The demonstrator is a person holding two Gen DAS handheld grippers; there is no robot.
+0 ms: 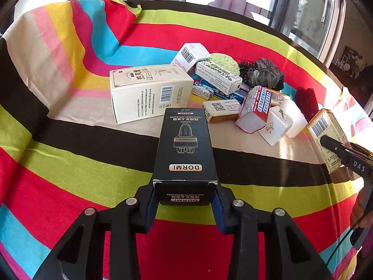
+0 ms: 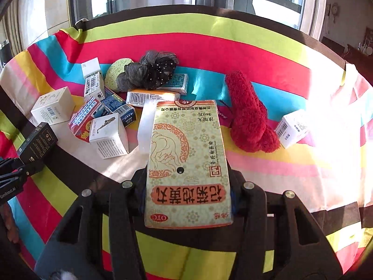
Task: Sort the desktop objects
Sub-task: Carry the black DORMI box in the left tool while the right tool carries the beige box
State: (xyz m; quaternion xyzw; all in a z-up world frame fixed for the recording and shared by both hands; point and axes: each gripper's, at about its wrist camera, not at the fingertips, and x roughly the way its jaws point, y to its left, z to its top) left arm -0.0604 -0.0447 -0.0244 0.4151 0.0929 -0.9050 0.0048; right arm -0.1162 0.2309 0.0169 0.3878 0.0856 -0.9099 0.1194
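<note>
My left gripper (image 1: pixel 185 200) is shut on a black DORMI box (image 1: pixel 185 149), held above the striped cloth; the box also shows in the right wrist view (image 2: pixel 37 143). My right gripper (image 2: pixel 187 200) is shut on a green and orange medicine box (image 2: pixel 187 163), which also shows at the right in the left wrist view (image 1: pixel 326 135). A heap of small boxes lies ahead: a large cream box (image 1: pixel 149 93), a red and blue box (image 1: pixel 255 108), white boxes (image 2: pixel 109 135). A red fuzzy item (image 2: pixel 250 116), a grey and black scrunchie (image 2: pixel 149 71) and a green sponge (image 2: pixel 116 71) lie among them.
A striped multicoloured cloth (image 1: pixel 70 168) covers the table. A lone white barcode box (image 2: pixel 292 128) lies at the right. Windows run behind the table's far edge. Strong sunlight washes out the cloth's right side (image 2: pixel 338 116).
</note>
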